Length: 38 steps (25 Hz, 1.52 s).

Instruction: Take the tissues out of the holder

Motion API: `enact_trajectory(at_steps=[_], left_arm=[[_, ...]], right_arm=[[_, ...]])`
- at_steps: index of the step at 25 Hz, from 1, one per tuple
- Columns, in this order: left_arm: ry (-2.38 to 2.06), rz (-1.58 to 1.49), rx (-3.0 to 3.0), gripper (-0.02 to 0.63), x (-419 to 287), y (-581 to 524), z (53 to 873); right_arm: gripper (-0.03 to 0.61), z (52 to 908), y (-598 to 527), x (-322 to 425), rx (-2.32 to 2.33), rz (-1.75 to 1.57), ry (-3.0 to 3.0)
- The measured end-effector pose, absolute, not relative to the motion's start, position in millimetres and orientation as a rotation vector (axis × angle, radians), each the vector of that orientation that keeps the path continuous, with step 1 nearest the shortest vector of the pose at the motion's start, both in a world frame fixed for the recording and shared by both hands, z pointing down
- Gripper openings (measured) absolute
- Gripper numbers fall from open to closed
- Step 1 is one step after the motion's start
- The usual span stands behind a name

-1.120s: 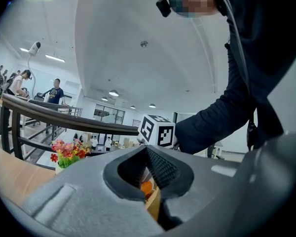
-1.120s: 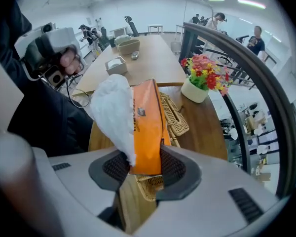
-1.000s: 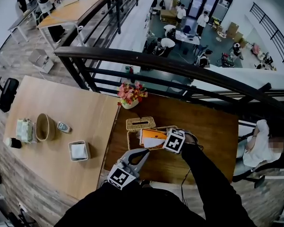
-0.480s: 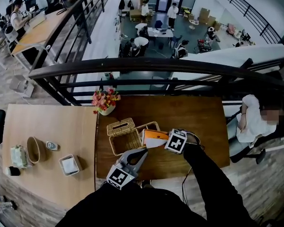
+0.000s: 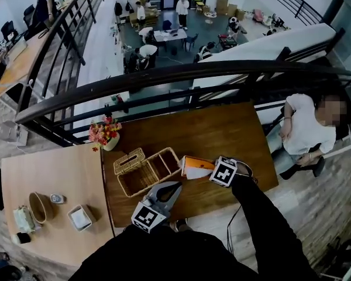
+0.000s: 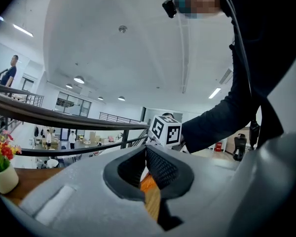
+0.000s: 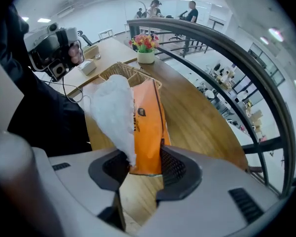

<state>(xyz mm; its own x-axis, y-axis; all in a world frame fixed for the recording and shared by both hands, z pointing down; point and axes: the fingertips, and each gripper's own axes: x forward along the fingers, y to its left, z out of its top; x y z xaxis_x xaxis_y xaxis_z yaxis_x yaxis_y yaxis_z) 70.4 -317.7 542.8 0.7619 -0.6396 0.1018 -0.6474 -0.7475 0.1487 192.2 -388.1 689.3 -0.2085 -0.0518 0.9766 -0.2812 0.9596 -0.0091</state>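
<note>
The left gripper's (image 5: 173, 187) jaws are closed and empty, with the open wicker holder (image 5: 126, 187) at their 11 o'clock on the bench (image 5: 222, 133). At the holder's 3 o'clock, just outside it, the right gripper's (image 7: 144, 163) jaws clamp the orange tissue pack (image 7: 148, 125). A flower pot (image 5: 105, 134) stands at the holder's 11 o'clock.

Tissue pack (image 5: 193, 167): gripped end hidden under my right tongs (image 5: 213, 170).
Small item (image 5: 57, 198), pale worktop (image 5: 52, 174): too small to identify.
</note>
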Motion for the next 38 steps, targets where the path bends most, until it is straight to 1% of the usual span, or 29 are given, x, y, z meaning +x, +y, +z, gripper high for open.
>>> enact_trajectory(at_steps=[4, 10, 17, 26, 31, 35, 38], left_arm=[[-0.974, 0.096, 2.798, 0.009, 87, -318, 552], [-0.948, 0.108, 2.793, 0.009, 107, -322, 557], [-0.949, 0.129, 2.786, 0.009, 121, -326, 564], [-0.961, 0.156, 2.772, 0.009, 125, -328, 569], [-0.957, 0.167, 2.772, 0.009, 126, -328, 570], [-0.948, 0.15, 2.755, 0.009, 126, -330, 566], [-0.938, 0.162, 2.775, 0.009, 126, -334, 563]], right_arm=[[0.16, 707, -383, 222, 0.284, 0.261, -1.757], [0.16, 738, -380, 247, 0.314, 0.317, -1.738], [0.16, 777, -390, 256, 0.337, 0.332, -1.73], [0.171, 803, -402, 259, 0.363, 0.383, -1.75], [0.198, 807, -403, 260, 0.358, 0.395, -1.754], [0.262, 800, -401, 258, 0.342, 0.39, -1.758], [0.285, 786, -401, 256, 0.349, 0.378, -1.791]])
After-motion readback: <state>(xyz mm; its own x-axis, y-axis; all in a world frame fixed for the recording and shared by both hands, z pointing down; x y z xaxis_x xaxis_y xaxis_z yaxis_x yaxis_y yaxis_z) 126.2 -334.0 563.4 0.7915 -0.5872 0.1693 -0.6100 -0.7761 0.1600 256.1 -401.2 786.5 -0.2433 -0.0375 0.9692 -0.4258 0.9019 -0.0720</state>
